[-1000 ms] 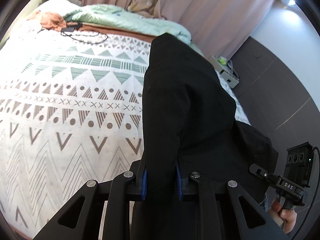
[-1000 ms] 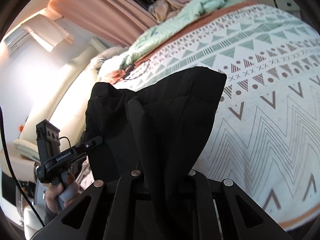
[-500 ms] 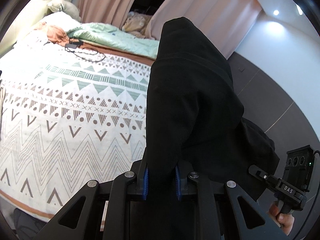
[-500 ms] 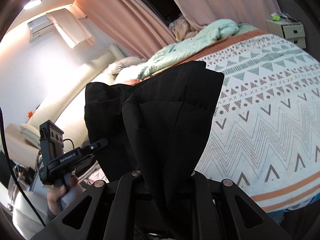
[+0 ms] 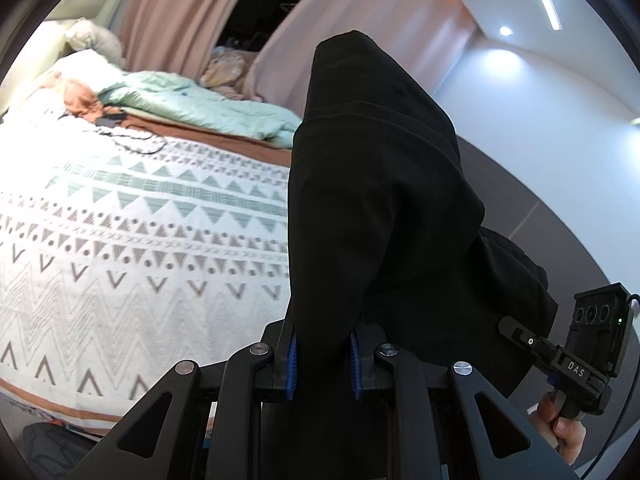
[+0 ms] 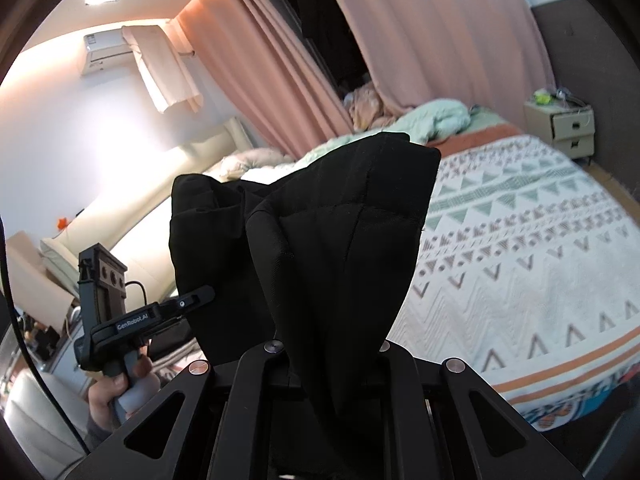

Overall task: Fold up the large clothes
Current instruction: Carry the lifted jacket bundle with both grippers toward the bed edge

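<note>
While the room is seen from both wrist cameras, most of each view is taken up by the bed (image 5: 120, 240), which is covered by a white spread printed with rows of triangles, dots and chevrons and edged with an orange band at its near side. Pink curtains (image 6: 280, 72) are hung behind the bed, and a dark gap is left open between them. A pale green quilt (image 5: 192, 104) is bunched along the far side of the bed, with a brown strip showing just below it. An air conditioner (image 6: 102, 50) is mounted high on the white wall, partly draped by a cloth. A small bedside cabinet (image 6: 560, 124) with two drawers is set at the far corner, beside the dark wall.

The black garment (image 5: 372, 184) is held up in the air in front of the bed and above its near edge, not resting on the spread. It is stretched between the two tools, and a folded peak of cloth is raised above each one.

The left gripper (image 5: 322, 360) is clamped on a bunch of the black cloth, which is pinched between its blue pads (image 5: 292, 360). The right gripper (image 6: 332, 364) is likewise closed on the garment; its fingertips are hidden by the fabric drawn down between them. In the left wrist view the right gripper (image 5: 568, 364) is seen at the lower right, gripped by a hand (image 5: 560, 428). A thin black cable (image 5: 132, 140) is lying on the far part of the spread.
</note>
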`<action>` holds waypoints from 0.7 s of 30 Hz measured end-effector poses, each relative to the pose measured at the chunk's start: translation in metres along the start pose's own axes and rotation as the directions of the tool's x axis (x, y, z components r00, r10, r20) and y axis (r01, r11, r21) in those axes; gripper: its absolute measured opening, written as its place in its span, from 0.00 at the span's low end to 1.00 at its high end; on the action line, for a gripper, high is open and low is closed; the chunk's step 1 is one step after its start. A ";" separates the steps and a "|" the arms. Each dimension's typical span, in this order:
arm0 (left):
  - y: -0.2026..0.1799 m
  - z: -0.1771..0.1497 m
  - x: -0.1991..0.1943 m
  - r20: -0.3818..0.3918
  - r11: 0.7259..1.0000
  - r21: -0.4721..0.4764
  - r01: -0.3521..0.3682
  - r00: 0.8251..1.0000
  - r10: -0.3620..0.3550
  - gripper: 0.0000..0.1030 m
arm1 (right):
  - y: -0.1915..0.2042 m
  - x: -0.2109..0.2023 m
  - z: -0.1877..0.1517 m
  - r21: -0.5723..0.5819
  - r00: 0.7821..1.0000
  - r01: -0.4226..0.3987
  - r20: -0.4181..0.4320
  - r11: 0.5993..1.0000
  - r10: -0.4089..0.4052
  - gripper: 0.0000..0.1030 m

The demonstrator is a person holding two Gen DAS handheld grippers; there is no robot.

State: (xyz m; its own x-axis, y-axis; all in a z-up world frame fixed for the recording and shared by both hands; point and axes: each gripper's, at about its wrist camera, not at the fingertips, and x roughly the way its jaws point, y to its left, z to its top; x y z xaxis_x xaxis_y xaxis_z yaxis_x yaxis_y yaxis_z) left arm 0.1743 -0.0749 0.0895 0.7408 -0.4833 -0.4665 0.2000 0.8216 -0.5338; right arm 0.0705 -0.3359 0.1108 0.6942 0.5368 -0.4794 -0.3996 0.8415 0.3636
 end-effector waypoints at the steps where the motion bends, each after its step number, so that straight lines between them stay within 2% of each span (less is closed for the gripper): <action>1: -0.010 0.002 -0.002 0.001 1.000 0.008 0.015 1.000 -0.015 0.20 | 0.001 -0.010 0.004 -0.005 1.000 0.008 0.012 1.000 -0.008 0.12; 9: -0.080 0.025 0.005 -0.008 0.992 0.071 0.103 0.995 -0.103 0.20 | -0.014 -0.070 0.050 -0.052 0.993 0.083 0.082 0.995 -0.079 0.12; 14: -0.126 0.038 0.036 -0.035 0.986 0.107 0.126 0.992 -0.123 0.20 | -0.041 -0.100 0.070 -0.061 0.984 0.134 0.123 0.989 -0.126 0.12; 21: -0.201 0.033 0.100 -0.098 0.969 0.183 0.167 0.984 -0.151 0.20 | -0.097 -0.138 0.089 -0.066 0.959 0.242 0.167 0.968 -0.229 0.12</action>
State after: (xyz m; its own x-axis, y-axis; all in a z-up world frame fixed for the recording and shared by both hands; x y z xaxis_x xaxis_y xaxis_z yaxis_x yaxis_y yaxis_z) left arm 0.2291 -0.2785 0.1732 0.6360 -0.6288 -0.4473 0.4348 0.7709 -0.4654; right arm 0.0662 -0.4969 0.2128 0.8573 0.3124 -0.4093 -0.2583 0.9486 0.1830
